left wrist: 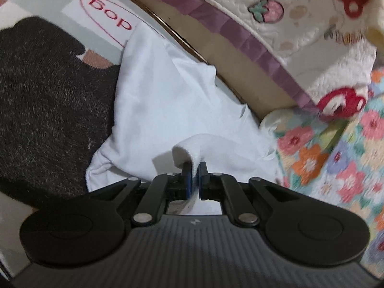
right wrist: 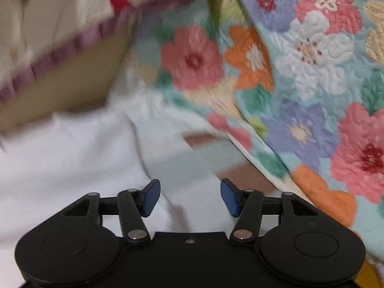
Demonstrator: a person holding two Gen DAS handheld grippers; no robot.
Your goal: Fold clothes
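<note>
Left gripper (left wrist: 195, 168) clamps a white garment (left wrist: 168, 100) fold; right gripper (right wrist: 190, 195), jaws apart and empty, risks leaving that side sagging into wrinkles.

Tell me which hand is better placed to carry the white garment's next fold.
Left, probably. The left tongs are shut on a raised fold of the white garment. The right tongs stand open with nothing gripped, above the cloth.
</note>
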